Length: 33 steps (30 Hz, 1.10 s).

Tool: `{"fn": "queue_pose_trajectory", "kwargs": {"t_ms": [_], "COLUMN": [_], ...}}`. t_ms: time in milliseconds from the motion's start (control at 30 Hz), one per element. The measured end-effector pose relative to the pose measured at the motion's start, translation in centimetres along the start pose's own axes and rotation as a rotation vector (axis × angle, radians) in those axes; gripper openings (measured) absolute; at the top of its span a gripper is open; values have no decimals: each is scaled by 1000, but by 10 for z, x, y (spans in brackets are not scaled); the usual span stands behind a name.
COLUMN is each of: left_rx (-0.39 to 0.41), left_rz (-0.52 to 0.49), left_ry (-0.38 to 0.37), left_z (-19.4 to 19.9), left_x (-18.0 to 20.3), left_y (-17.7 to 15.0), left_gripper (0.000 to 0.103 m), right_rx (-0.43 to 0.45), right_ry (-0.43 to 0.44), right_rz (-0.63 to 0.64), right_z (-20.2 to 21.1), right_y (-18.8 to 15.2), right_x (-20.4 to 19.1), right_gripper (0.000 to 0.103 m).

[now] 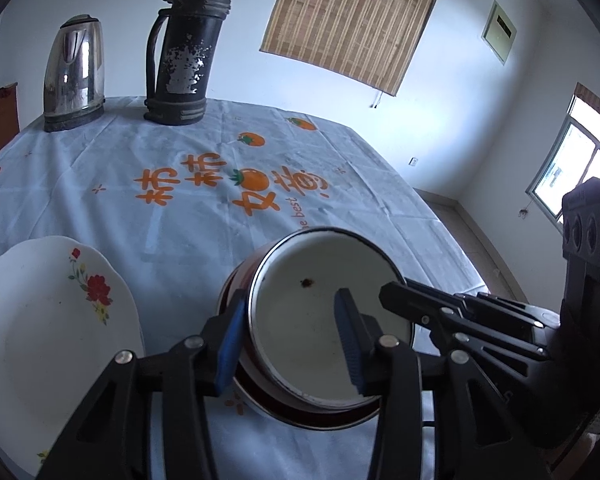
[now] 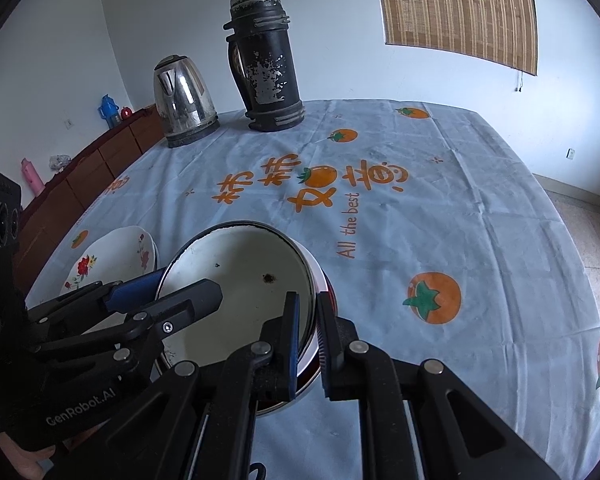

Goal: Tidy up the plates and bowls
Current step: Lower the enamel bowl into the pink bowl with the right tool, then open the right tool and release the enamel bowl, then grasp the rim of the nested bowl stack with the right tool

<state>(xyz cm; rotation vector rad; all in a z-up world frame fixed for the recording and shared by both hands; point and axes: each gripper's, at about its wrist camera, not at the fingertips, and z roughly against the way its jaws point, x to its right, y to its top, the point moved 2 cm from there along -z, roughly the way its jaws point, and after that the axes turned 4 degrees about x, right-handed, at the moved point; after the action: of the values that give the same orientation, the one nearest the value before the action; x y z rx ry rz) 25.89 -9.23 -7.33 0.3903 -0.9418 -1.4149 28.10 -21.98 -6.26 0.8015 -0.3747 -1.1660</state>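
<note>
Clothed table (image 2: 480,240): kettle (image 2: 184,100), flask (image 2: 266,60), dishes.

Black hand-held gripper (image 2: 308,340), blue pads (image 2: 294,344), silver rivets.

Found bowl (image 2: 244,280) at near edge of desk (image 2: 440,216), tilted, with plate (image 2: 112,258) just beside it to the left. Noted right tool (image 2: 308,340) astride bowl's right rim, left tool (image 1: 292,336) astride its left rim. Located kettle (image 2: 184,100) and flask (image 2: 266,60) side by side at far edge, kettle to the left.
</note>
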Motion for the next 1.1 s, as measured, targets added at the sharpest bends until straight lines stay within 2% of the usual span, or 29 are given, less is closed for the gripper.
{"fn": "queue_pose_trajectory", "kwargs": {"t_ms": [67, 100, 133, 200, 333, 567, 867, 1100], "left_rx": [3, 10, 19, 37, 59, 26, 29, 36], "left_rz": [4, 3, 2, 9, 37, 20, 3, -13], "left_ry": [-20, -27, -35, -38, -27, 39, 43, 41], "left_z": [1, 2, 4, 7, 10, -1, -2, -1], "left_x": [1, 2, 3, 1, -7, -11, -8, -4], "left_y": [0, 1, 1, 3, 7, 3, 0, -1], "left_gripper": [42, 43, 43, 44, 47, 50, 52, 58], "right_rx": [3, -1, 0, 26, 98, 87, 115, 152], "right_ry": [0, -5, 3, -9, -41, -53, -24, -35], "right_rz": [-3, -1, 0, 2, 4, -10, -47, -57], "right_z": [0, 0, 0, 4, 12, -5, -2, 5], "right_y": [0, 0, 0, 2, 9, 6, -4, -12], "right_x": [2, 2, 2, 2, 3, 9, 14, 17], "right_gripper": [11, 15, 26, 40, 57, 59, 59, 59]}}
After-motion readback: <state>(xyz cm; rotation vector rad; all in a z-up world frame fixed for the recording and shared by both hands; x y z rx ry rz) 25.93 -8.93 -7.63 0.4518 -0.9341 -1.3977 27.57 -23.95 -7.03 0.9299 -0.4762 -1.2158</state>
